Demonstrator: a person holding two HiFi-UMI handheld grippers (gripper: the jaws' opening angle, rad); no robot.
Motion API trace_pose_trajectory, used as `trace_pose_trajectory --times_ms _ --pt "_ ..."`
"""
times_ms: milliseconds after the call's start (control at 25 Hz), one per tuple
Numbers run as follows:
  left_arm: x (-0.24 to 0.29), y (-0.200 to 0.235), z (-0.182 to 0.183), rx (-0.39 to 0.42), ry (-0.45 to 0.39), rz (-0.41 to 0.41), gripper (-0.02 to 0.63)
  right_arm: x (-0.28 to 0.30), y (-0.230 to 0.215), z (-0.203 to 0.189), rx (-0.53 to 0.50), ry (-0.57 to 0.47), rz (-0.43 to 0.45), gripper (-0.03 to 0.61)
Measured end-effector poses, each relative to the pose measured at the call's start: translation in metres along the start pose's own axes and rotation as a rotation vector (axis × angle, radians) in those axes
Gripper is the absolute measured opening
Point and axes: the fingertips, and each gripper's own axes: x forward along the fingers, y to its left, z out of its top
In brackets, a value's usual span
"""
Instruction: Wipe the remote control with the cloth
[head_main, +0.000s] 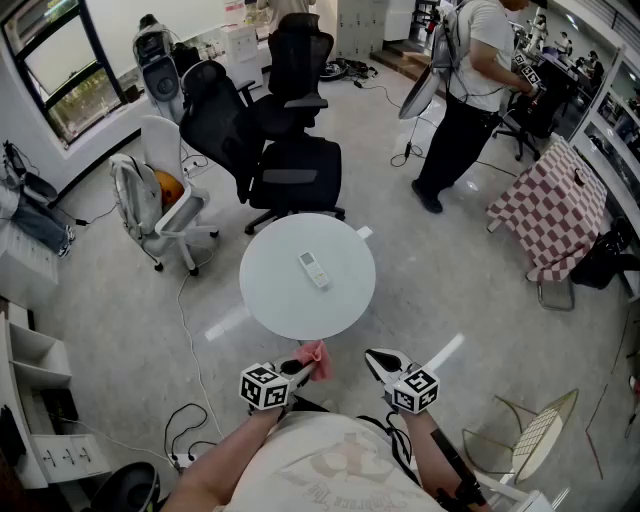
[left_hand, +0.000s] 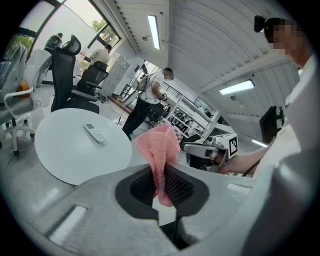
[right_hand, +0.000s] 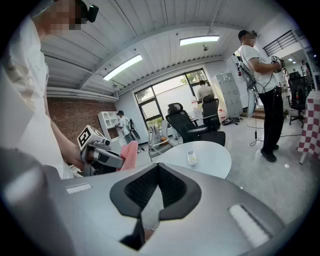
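Left gripper (head_main: 303, 369) pinches limp pink knitted cloth (left_hand: 161, 146); right gripper (head_main: 376, 359) sits pressed together, empty. Light, rigid white plastic remote control (head_main: 314, 269) likely slides, so steady its long sides.

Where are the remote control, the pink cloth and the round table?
remote control (head_main: 314, 269): head view, middle of its body.
pink cloth (left_hand: 161, 147): left gripper view, its bunched upper part.
round table (head_main: 275, 300): head view, bare part of its top.

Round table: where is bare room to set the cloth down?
Nearly all of the table is bare: only the remote lies near its middle. Free patches lie between it and the rim all round. Chairs crowd the far side.
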Motion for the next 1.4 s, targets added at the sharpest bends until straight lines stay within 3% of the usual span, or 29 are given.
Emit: trace_pose_trajectory --times_ms 280,600,1120,1400 --pt "-0.013 0.000 -0.005 0.003 -0.038 0.034 0.017 0.006 0.014 0.003 -0.032 -0.021 0.035 0.008" --pt "-0.031 -0.001 -0.012 0.001 -0.055 0.062 0.017 0.007 0.019 0.003 -0.015 -0.061 0.010 0.008" --pt "-0.045 0.030 -0.017 -0.045 -0.060 0.086 0.017 0.039 0.009 -0.015 0.014 0.036 -0.026 0.008" --pt "-0.031 0.070 0.010 -0.072 -0.054 0.077 0.017 0.070 -0.013 -0.001 0.020 0.089 -0.061 0.008"
